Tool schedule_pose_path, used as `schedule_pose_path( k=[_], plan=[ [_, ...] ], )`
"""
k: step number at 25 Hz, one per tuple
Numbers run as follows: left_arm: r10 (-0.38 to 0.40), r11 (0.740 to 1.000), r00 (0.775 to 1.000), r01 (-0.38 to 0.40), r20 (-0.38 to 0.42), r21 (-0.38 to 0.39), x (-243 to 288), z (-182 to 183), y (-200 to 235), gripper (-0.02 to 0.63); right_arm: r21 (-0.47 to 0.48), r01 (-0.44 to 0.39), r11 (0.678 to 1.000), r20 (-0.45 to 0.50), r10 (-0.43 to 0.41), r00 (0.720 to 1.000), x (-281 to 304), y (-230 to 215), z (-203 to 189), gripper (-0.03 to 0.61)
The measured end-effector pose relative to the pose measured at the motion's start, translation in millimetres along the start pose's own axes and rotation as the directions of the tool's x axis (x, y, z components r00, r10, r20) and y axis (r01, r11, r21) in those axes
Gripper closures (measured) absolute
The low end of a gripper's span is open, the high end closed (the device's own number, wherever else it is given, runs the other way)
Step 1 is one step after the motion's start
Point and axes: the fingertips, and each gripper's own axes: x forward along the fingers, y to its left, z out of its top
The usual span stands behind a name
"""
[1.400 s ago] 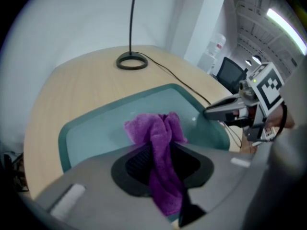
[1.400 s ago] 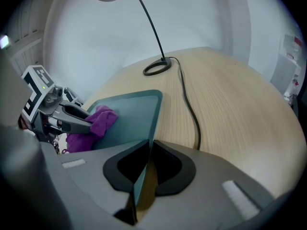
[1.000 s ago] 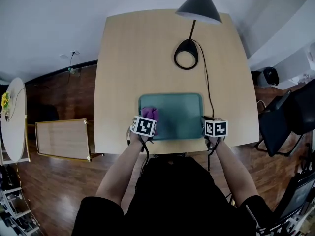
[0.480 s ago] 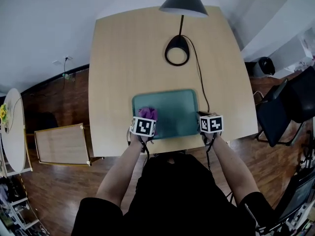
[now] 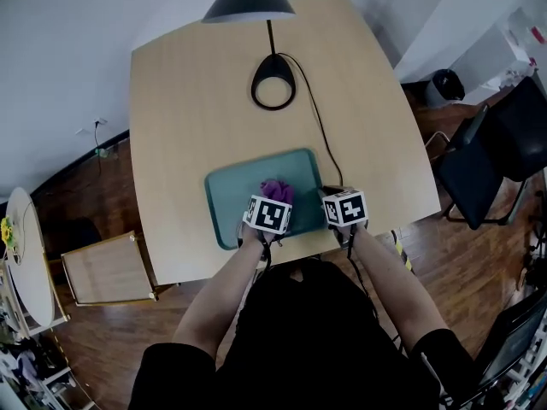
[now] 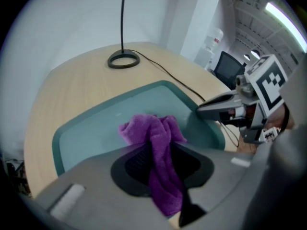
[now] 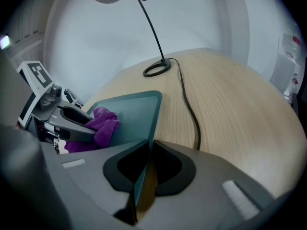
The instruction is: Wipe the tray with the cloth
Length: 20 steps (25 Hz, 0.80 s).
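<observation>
Mid-wipe, we think: left gripper (image 6: 157,169) jaws clenched on cloth (image 6: 152,131), down on tray (image 5: 224,205) right of centre. Right gripper (image 7: 143,176) jaws clamp tray's rim. We can't tell how much is wiped.

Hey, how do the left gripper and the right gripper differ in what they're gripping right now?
The left gripper is shut on the purple cloth, the right gripper on the tray, at its rim. The left gripper is over the tray's inside; the right gripper is at its edge. Both are closed on something.
</observation>
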Motion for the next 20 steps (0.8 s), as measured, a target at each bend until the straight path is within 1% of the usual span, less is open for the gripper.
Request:
schedule_pose_path(
  k=[5,8,11,14,17,20],
  plan=[
    [-0.059,0.998,0.998,0.058,0.009,0.009,13.3,18.8,-36.8,0.483,0.004,0.006,1.0,-0.016,-0.006,1.0,-2.1,-1.2,-4.3,0.548],
    [-0.088,0.995,0.996,0.087,0.029,0.04,20.6,31.0,-54.2,0.484,0.001,-0.008,1.0,-0.013,0.008,1.0,-2.2,0.9,-1.4,0.546],
    [-0.12,0.991,0.992,0.118,0.028,0.059,26.3,37.9,-69.5,0.483,0.009,-0.029,1.0,-0.001,0.029,1.0,-2.6,2.9,0.2,0.548],
    [-0.129,0.99,0.991,0.128,0.024,0.054,27.6,40.7,-75.1,0.484,0.02,-0.039,0.999,0.0,0.039,0.999,-2.5,2.2,-1.2,0.548],
    [-0.121,0.991,0.991,0.118,0.049,0.066,26.6,44.8,-73.1,0.485,0.017,-0.04,0.999,0.002,0.039,0.999,-3.7,0.3,0.1,0.548],
    [-0.112,0.992,0.993,0.109,0.031,0.065,23.2,35.2,-66.6,0.483,0.016,-0.047,0.999,0.011,0.047,0.999,-5.7,-1.3,2.1,0.546]
  ],
)
